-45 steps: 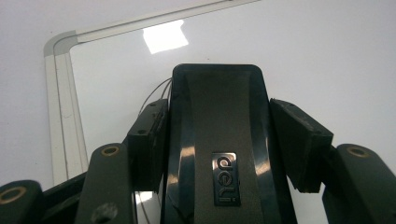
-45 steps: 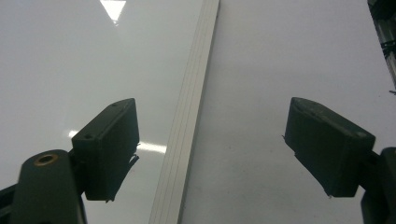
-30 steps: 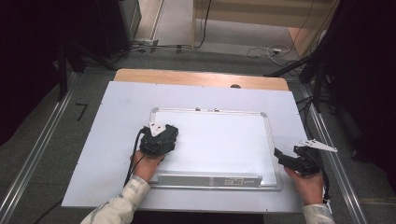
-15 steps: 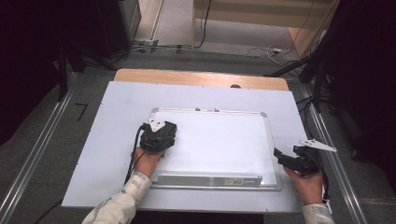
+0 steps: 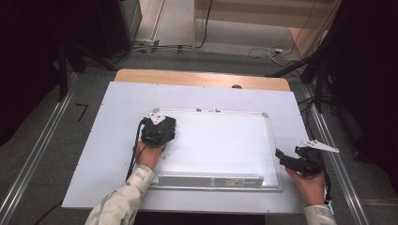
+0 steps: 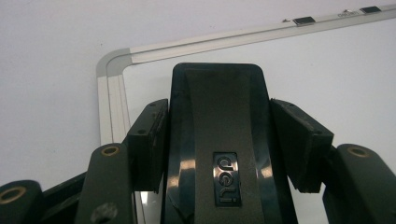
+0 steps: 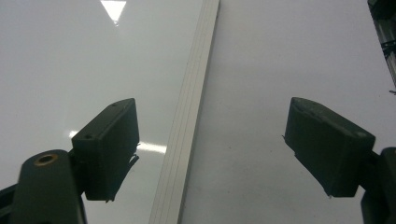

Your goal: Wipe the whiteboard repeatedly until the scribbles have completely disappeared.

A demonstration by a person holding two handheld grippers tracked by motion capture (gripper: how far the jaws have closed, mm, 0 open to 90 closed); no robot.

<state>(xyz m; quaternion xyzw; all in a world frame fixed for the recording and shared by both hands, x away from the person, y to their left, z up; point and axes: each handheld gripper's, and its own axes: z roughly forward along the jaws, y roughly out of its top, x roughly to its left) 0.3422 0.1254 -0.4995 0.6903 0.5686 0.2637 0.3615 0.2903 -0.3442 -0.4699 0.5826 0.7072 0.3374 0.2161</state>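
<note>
**Eraser clamped at the whiteboard's far-left corner**

A white, aluminium-framed rectangular whiteboard [image 5: 220, 140] lies flat on the pale grey desk [image 5: 103, 140], and everything else is placed against it. The left gripper [image 5: 158, 130] sits over the board's far-left corner, its fingers [image 6: 149, 140] clamped on the two sides of a black plastic board eraser [image 6: 217, 140] with an embossed silver logo plate; the eraser rests on the board surface just inside the rounded corner of the frame [image 6: 112, 65]. Two small dark clips [image 6: 304, 20] sit on the far frame rail. A few faint marks [image 5: 168, 152] show on the board beside the left hand [image 5: 148, 157].

The right gripper [image 5: 293, 161] is at the board's right edge near its near corner, its fingers [image 7: 109, 149] spread wide apart with nothing between them, straddling the frame rail [image 7: 191, 116]. A long pen tray [image 5: 206, 180] runs along the board's near edge.
</note>
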